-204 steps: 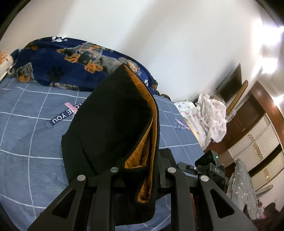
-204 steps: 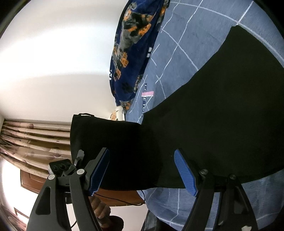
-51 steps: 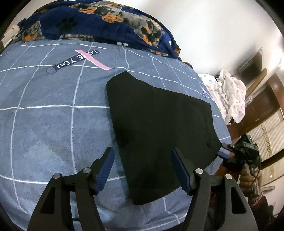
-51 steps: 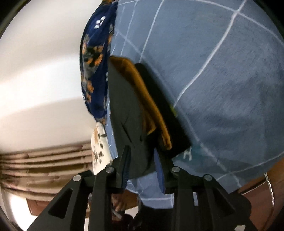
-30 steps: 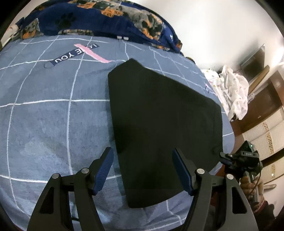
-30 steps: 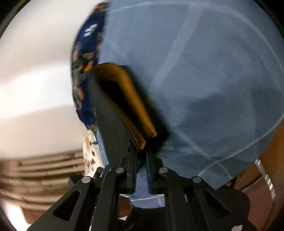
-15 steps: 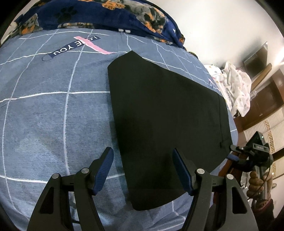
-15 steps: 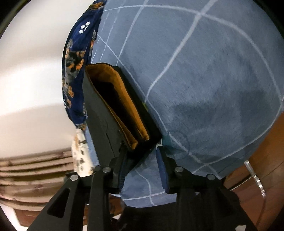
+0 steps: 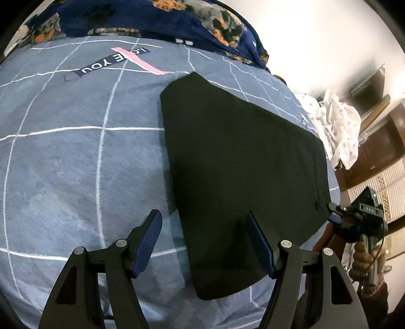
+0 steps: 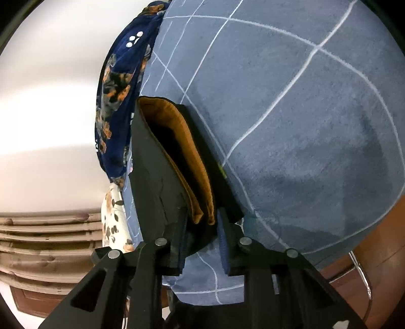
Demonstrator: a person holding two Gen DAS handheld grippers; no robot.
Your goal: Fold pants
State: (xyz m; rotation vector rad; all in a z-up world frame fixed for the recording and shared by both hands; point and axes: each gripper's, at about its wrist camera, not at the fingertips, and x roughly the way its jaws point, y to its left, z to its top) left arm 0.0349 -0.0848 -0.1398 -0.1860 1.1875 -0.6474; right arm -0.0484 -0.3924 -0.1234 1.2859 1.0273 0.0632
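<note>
Black pants (image 9: 240, 162), folded into a flat panel, lie on the blue checked bedspread (image 9: 76, 157). My left gripper (image 9: 202, 215) hangs open above the panel's near edge, touching nothing. At the panel's right corner sits my right gripper (image 9: 339, 217), held by a hand (image 9: 364, 258). Seen from the right wrist, the stacked layers of the pants (image 10: 157, 182) show an orange lining (image 10: 187, 157). The right gripper (image 10: 201, 217) has this edge between its jaws, which are closing, and the cloth fills the gap.
A dark blue blanket with a dog print (image 9: 152, 22) is heaped along the far side of the bed. White spotted cloth (image 9: 341, 126) lies past the right edge, near brown cabinets (image 9: 379, 146). The bed's edge runs just under the right gripper.
The right jaws opened off the pants' edge, then narrowed on it again, and the right wrist rolled a little. The left gripper and the pants have stayed in place.
</note>
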